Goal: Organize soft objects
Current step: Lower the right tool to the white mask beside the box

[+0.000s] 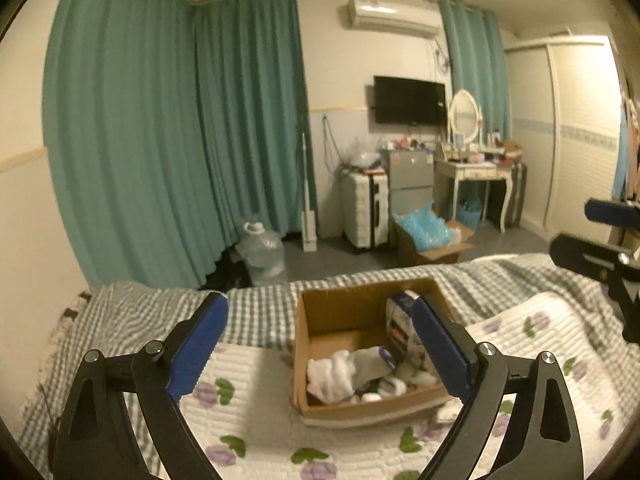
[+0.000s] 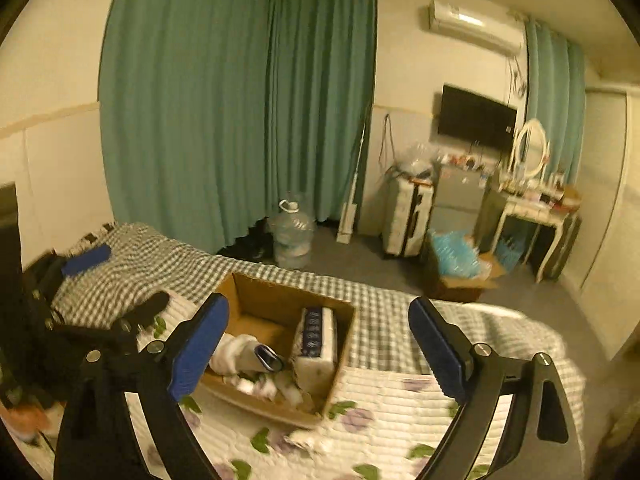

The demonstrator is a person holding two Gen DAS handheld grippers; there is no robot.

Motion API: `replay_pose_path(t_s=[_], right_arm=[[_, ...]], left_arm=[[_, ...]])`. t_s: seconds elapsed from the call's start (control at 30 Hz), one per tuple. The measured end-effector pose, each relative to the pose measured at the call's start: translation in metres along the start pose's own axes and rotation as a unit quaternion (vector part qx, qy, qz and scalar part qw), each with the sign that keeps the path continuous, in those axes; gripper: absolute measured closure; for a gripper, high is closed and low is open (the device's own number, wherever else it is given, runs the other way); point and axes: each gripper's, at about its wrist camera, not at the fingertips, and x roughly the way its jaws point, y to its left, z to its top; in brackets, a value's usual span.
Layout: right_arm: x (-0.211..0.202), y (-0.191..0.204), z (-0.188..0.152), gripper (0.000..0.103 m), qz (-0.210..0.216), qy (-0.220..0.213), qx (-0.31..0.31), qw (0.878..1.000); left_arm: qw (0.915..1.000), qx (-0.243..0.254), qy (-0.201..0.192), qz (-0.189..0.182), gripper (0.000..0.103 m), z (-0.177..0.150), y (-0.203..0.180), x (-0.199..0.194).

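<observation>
Both grippers, left gripper (image 1: 320, 344) and right gripper (image 2: 318, 346), are hovering with fingers spread, empty, over the cardboard box (image 1: 340, 312) of socks (image 1: 344, 372); probably next is finding another soft item.

Both views are showing dim, warm yellow indoor light. A bright ceiling source is glaring at the top edge of the left wrist view; the air conditioner (image 1: 394, 18) is catching a highlight. Fisheye distortion is bending the curtains (image 1: 172, 128) and walls, and black vignetting is closing the corners. The left view is staying fairly sharp. The right view is smearing, probably from motion: the quilt (image 2: 380, 412) and the cardboard box (image 2: 280, 300) are looking soft. Shadows are falling soft inside the box.
</observation>
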Motion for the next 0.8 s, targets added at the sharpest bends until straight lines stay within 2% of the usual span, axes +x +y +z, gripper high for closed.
replay_pose_path(t_s=[0.13, 0.3, 0.4, 0.63, 0.8], right_arm=[[-0.028, 0.003, -0.011, 0.01, -0.018, 0.006, -0.005, 1.0], [-0.028, 0.001, -0.058, 0.01, -0.018, 0.036, 0.015, 0.999], [-0.003, -0.001, -0.094, 0.01, -0.003, 0.07, 0.033, 0.997], [0.096, -0.003, -0.184, 0.011, 0.004, 0.172, 0.067, 0.983], [0.144, -0.004, -0.221, 0.016, 0.006, 0.212, 0.084, 0.974]], left_arm=[[0.9996, -0.025, 0.009, -0.013, 0.008, -0.019, 0.007, -0.011], [0.9989, -0.023, 0.036, -0.018, 0.008, -0.055, 0.006, 0.004], [0.9985, -0.023, 0.048, -0.012, 0.008, -0.078, 0.003, 0.015], [0.9912, -0.026, 0.129, -0.014, 0.008, -0.146, -0.013, 0.078], [0.9864, -0.023, 0.163, -0.011, 0.008, -0.174, -0.023, 0.113]])
